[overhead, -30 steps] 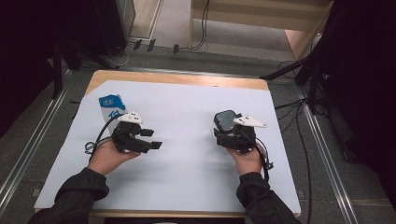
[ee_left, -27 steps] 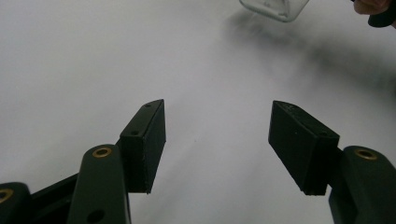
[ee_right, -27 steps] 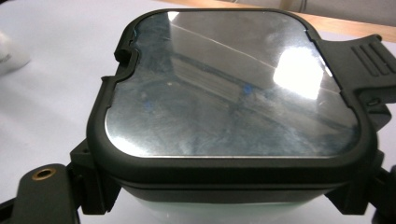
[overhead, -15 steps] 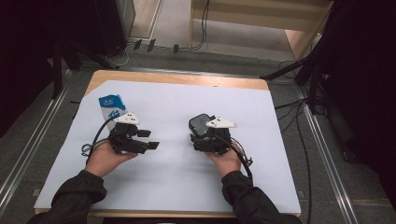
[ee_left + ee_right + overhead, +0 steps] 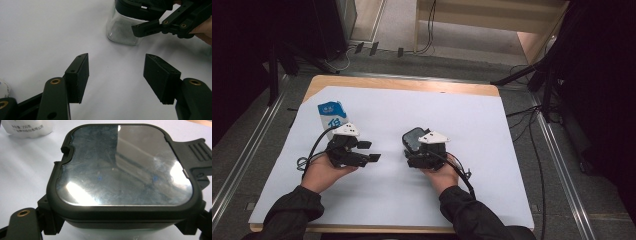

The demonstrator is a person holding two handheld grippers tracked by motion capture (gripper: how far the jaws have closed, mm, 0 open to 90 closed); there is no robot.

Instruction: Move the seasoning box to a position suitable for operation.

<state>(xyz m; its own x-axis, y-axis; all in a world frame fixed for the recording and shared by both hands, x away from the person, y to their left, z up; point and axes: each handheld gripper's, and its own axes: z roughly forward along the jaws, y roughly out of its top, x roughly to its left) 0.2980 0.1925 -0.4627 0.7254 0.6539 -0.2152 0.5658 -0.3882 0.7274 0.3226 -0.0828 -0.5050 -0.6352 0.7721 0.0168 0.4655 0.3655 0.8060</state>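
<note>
White sheeting covers the table (image 5: pixel 512 165). A blue-and-white carton (image 5: pixel 332 116) lies toward its far left. Near the table's middle stands a clear container (image 5: pixel 122 31) with a dark lid (image 5: pixel 120 167), clamped between the jaws of the right gripper (image 5: pixel 421 150). Just left of it, the left gripper (image 5: pixel 116 75) gapes open around nothing.

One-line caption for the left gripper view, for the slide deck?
Open left gripper faces a clear dark-lidded container gripped by the right gripper on the white tabletop.
</note>
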